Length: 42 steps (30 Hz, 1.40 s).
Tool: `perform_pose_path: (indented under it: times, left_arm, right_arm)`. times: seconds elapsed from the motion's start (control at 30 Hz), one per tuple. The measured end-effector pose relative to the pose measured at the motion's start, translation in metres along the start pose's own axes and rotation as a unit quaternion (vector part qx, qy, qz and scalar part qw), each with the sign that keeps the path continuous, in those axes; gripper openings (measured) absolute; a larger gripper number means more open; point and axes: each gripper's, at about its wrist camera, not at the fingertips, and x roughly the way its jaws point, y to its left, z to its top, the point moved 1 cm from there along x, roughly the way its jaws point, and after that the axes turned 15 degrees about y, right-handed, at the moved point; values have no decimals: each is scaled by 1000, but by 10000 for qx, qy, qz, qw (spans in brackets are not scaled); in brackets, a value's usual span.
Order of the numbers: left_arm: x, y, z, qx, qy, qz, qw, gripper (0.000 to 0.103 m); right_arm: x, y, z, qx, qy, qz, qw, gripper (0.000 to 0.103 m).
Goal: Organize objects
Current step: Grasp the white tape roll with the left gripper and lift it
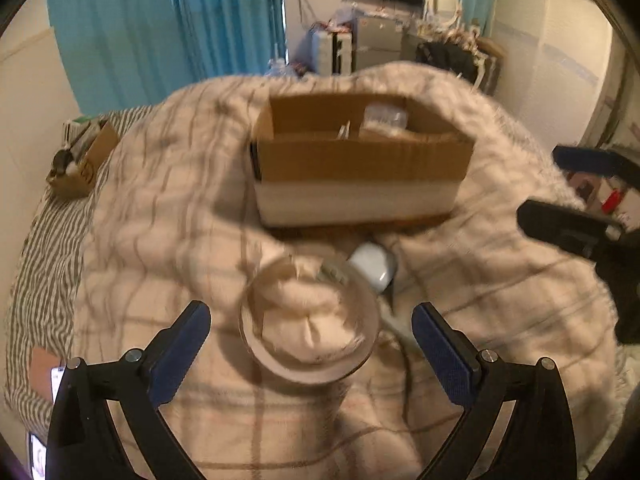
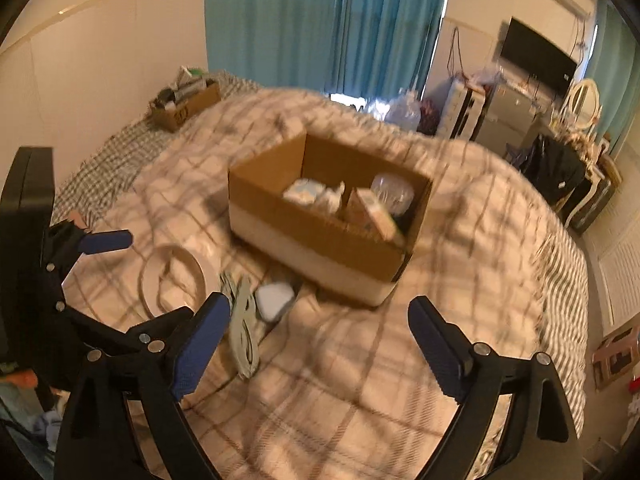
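Observation:
A clear tape roll (image 1: 310, 322) lies on the checked blanket, between the open fingers of my left gripper (image 1: 312, 344). A white charger block (image 1: 374, 266) and a pale coiled cable (image 2: 242, 328) lie just beyond it. The open cardboard box (image 1: 360, 164) stands behind them and holds several small items. In the right wrist view my right gripper (image 2: 318, 344) is open and empty above the blanket, in front of the box (image 2: 320, 236), with the tape roll (image 2: 174, 280) and charger block (image 2: 274, 298) to its left. The right gripper also shows in the left wrist view (image 1: 568, 200).
A second small cardboard box (image 2: 182, 106) with items sits at the bed's far left corner by the wall. Blue curtains (image 2: 320, 20), a TV, a mirror and cluttered furniture (image 2: 560, 152) stand beyond the bed. A phone (image 1: 56, 380) lies at the bed's left edge.

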Motion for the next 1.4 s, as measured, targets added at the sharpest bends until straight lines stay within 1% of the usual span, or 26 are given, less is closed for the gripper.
perform_pose_path:
  times: [0.1,0.17,0.27,0.33,0.43,0.53,0.57,0.6,0.67,0.87,0.97,1.07,1.2,1.3,1.4]
  left_arm:
    - [19,-4,-5,53,242,141,9996,103]
    - [26,-6,-8,56,315,163,9994,103]
    - [34,-10,-6,126,362,313,9988,103]
    - [37,-9,-4,138,382,318,9987,103]
    - [39,-5,-2,118,386,222,9989,103]
    - [39,-5,-4,195,440,198,9986,88]
    - [37,-5,-4,225,426,219,9986,83]
    - [35,-5,-5,270,419,232,9985,83]
    - [30,-2,-5,275,372,119,9989,83]
    - [-11,10,-4,355,-34,-13,9994,83]
    - [-31,21,-1,322,-243,-63,9992,83]
    - [-42,40,1,182,-371,12,9991,83]
    - [-30,67,2,-44,-183,148,9997,83]
    - [-20,86,-5,-260,-44,113,9996,83]
    - [-11,102,-12,-435,39,163,9989,83]
  right_arm:
    - [14,0,-5,-18,119,7,9999,91]
    - [20,-2,-7,-1,176,47,9998,91]
    - [30,-3,-9,40,263,77,9996,91]
    - [33,-3,-9,51,303,68,9995,91]
    - [35,-2,-11,36,341,66,9994,91]
    - [34,-1,-12,30,337,75,9994,91]
    - [33,-1,-13,28,330,80,9994,91]
    - [32,-1,-13,28,327,84,9994,91]
    - [30,0,-13,25,311,78,9995,91]
    - [25,6,-11,-41,235,90,9997,91]
    - [24,13,-7,-103,209,114,9997,91]
    - [23,21,-5,-199,162,227,9994,91]
    - [28,40,3,-393,174,407,9982,91]
    - [37,59,10,-601,256,549,9963,91]
    - [52,82,17,-842,410,835,9921,91]
